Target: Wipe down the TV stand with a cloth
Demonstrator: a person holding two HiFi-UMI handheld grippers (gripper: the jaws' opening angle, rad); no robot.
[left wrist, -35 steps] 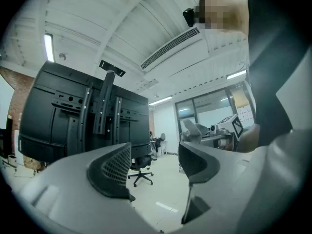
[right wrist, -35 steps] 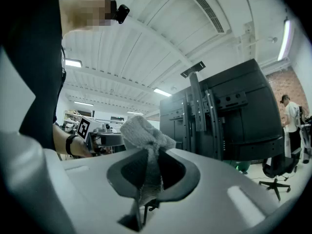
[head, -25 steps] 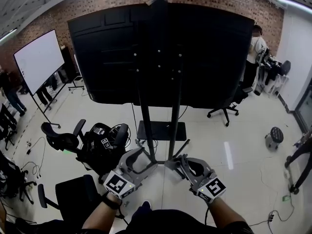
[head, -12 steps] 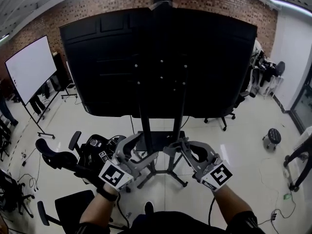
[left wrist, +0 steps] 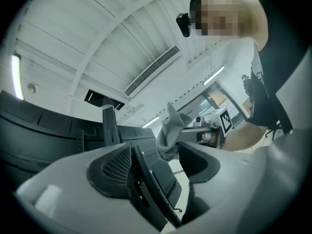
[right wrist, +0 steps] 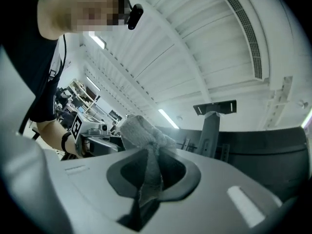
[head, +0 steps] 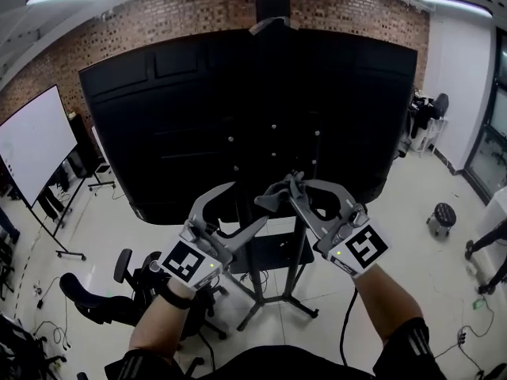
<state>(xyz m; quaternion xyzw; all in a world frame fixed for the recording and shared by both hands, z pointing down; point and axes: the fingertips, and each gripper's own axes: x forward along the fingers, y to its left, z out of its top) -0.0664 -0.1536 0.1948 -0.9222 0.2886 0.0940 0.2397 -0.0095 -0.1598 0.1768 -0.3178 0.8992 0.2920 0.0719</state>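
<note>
Your right gripper is raised at about 1 o'clock from the middle of the head view, with its jaws pressed together on a grey cloth. In the right gripper view the cloth bunches up above the closed jaws of that gripper and a strip of it hangs down between them.

Your left gripper sits just beside it at 9 o'clock, jaws spread apart. Its own view shows nothing gripped between the jaws of the left gripper. The cloth shows beyond them, at 12 o'clock.

Both grippers are held up in front of the black back of a large TV, which fills the upper half of the head view. The TV stand runs down below your grippers toward 6 o'clock, with a dark shelf between its two posts and legs spreading on the pale floor. I cannot tell whether the cloth touches the TV or the posts.

A whiteboard stands at 9 o'clock, an office chair at 8 o'clock, and a small stool at 3 o'clock.
</note>
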